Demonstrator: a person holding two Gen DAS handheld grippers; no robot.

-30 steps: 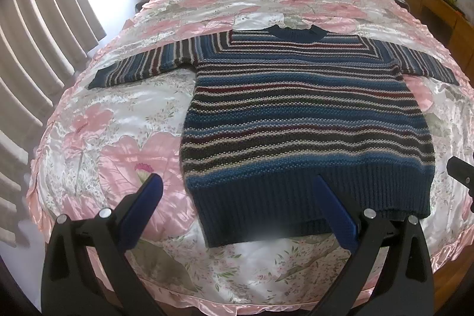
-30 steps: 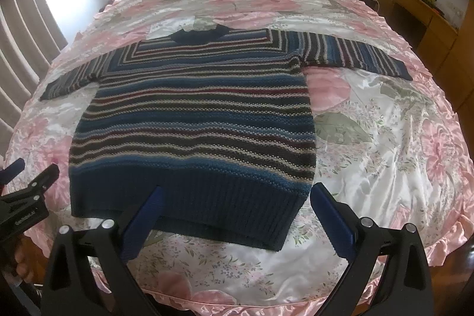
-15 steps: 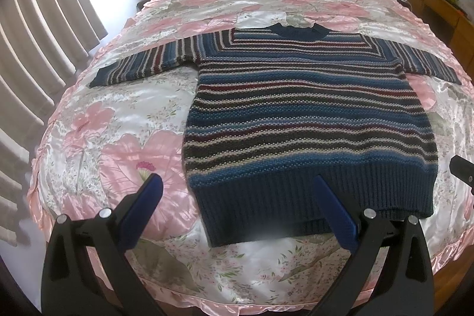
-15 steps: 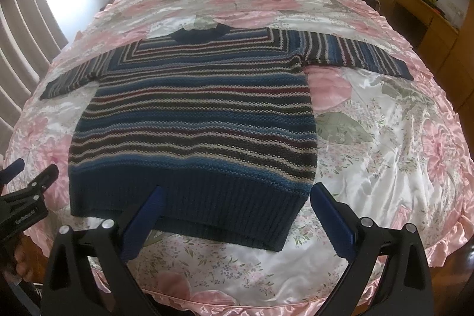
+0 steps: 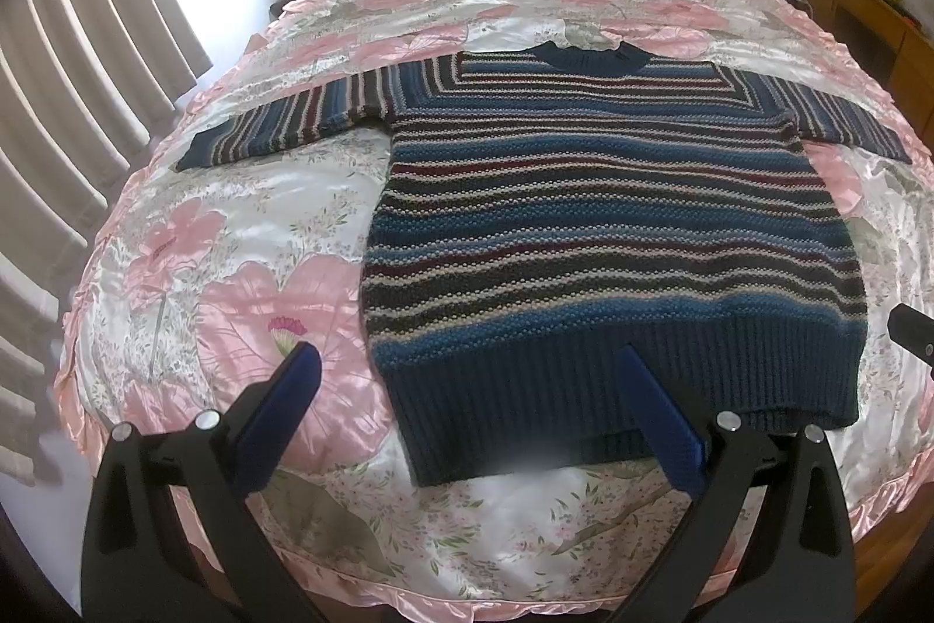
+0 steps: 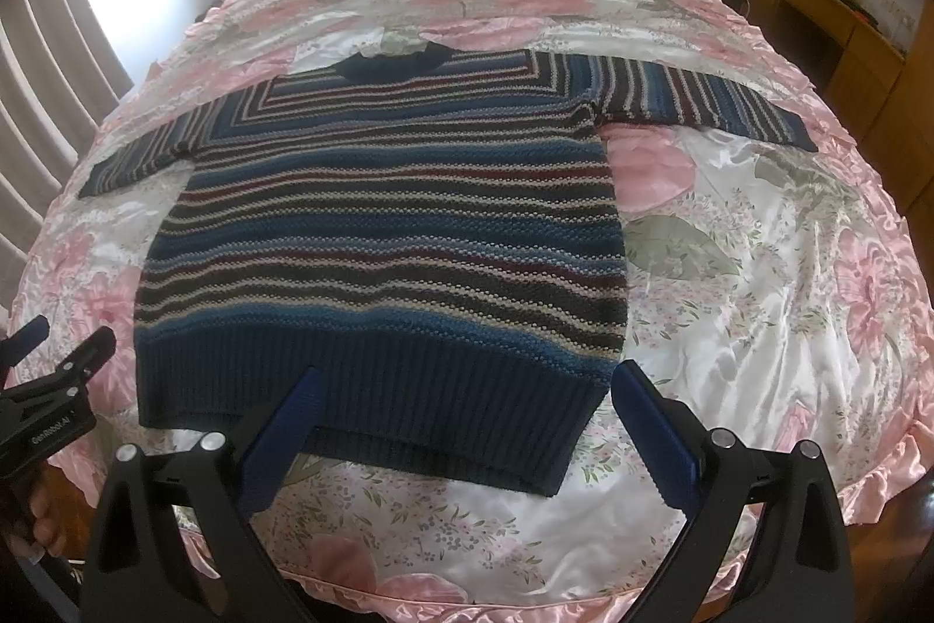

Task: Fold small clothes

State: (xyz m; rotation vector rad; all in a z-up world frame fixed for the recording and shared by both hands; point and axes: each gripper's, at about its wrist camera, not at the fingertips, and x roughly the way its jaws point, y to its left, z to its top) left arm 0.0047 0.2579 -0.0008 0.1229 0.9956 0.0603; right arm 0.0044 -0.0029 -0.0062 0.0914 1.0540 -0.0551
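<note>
- On the bed's floral satin cover (image 5: 245, 226), striped knit sweater (image 5: 607, 226) lies flat, sleeves spread.
- Left tongs (image 5: 467, 407) and right tongs (image 6: 464, 421): both wide open, empty, above the hem.
- Judged soft, limp, fairly thick; may slide on satin.
- Suggested hold: ribbed hem (image 6: 373, 378) corners or cuffs.

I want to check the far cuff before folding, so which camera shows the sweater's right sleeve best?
The right wrist view: the right sleeve lies flat and whole there, cuff included, across the floral bedspread. In the left wrist view the same sleeve is squeezed against the picture's edge, cuff barely visible.
</note>
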